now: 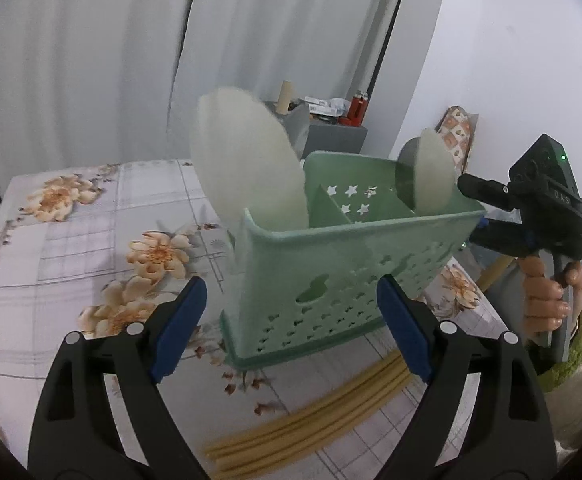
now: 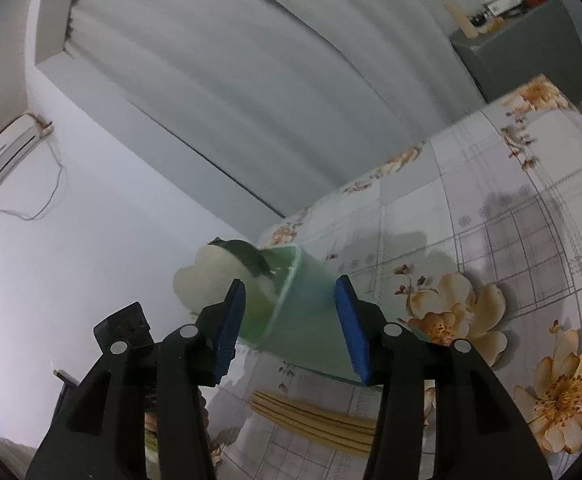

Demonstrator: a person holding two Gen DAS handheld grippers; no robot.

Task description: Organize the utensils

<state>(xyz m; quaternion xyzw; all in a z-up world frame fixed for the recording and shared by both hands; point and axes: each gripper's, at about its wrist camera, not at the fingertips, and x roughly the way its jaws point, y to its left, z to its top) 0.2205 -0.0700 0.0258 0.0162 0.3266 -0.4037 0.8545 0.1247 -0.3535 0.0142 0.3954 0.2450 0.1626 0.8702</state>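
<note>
1. Nearest the left wrist camera, the left hand-held gripper (image 1: 287,320) stands with its blue pads wide apart, nothing between them, just short of the pale green perforated plastic caddy (image 1: 331,264).
2. The caddy stands on the floral-patterned tabletop (image 1: 71,240), tilted in this view, with divided compartments. Two pale white paddle-shaped spatulas stand in it: a large one (image 1: 247,156) at the left end and a smaller one (image 1: 435,172) at the right end.
3. A bundle of long yellow chopstick-like sticks (image 1: 311,412) lies flat on the tabletop just in front of the caddy, not yet sorted.
4. The right hand-held gripper (image 2: 287,320) is partly apart. In its own view the caddy's end wall lies between the pads, but blur hides whether they press on it; from the left view its tips sit at the caddy's right rim.
5. The step in hand looks like steadying the caddy and then fetching the sticks. To do it well:
   - settle the caddy flat before releasing it;
   - lower the left hand-held gripper across the bundle's middle, so the sticks lift together;
   - tip them upright over an empty compartment, clear of the spatulas.
6. The sticks may fan out or slip if gripped near an end.
</note>
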